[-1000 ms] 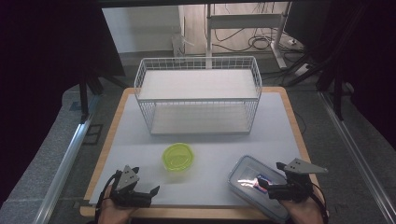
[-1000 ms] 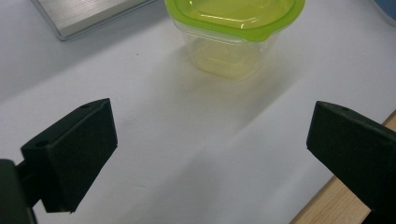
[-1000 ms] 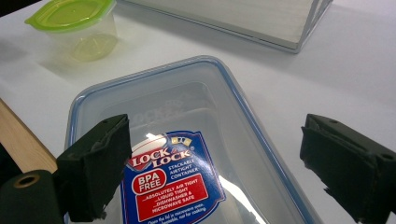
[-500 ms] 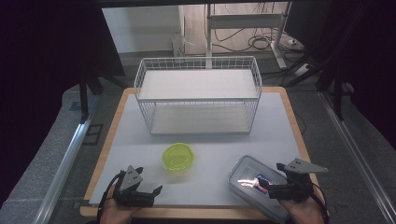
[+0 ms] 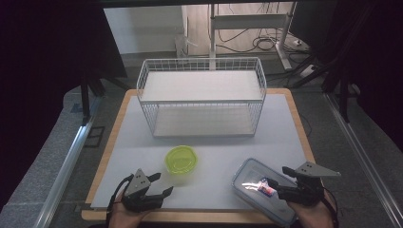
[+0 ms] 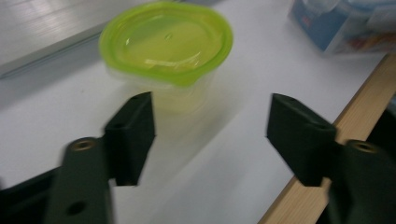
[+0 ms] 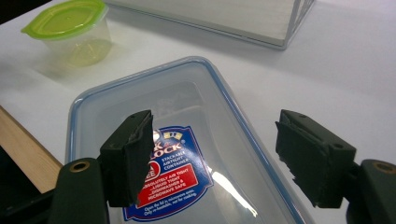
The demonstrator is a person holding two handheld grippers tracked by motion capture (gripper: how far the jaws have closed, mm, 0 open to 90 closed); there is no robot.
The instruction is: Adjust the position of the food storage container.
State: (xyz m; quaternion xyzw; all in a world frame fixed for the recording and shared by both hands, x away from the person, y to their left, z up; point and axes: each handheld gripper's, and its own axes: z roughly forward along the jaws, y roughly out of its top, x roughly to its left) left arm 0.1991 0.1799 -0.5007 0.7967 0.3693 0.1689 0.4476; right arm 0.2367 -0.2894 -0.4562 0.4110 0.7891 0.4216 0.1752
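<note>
We are looking down on a white-topped worktop with a pale wooden rim (image 5: pixel 110 142), and at its far end a white wire basket with two flat white shelves (image 5: pixel 202 97) is standing untouched; nothing is lying on either shelf, so we are judging that the work is at its very start. Nearer to us, a clear rectangular plastic storage box with a blue-rimmed lid and a blue and red label (image 5: pixel 259 189) is lying by the near right corner; in the right gripper view that box (image 7: pixel 187 154) is stretching away under the right tongs (image 5: pixel 274 183), which are hanging over its lid with one jaw above the label and the other out past the blue rim. Those tongs (image 7: pixel 224 156) are open, touching nothing, though their jaws have just been closing a little; the box is too broad for that gap as it lies, so we are taking this as a settling of the grip width rather than a grasp. Smaller, near the middle of the near edge, a small round clear tub with a lime-green lid (image 5: pixel 181 160) is standing upright; the left tongs (image 5: pixel 160 184) are sitting just short of it. In the left gripper view the tub (image 6: pixel 166 51) is lying beyond the jaw tips, not between them; the left tongs (image 6: pixel 210 135) have just been narrowing markedly yet are holding nothing, which we are reading as sizing the gap to the tub before reaching forward.
</note>
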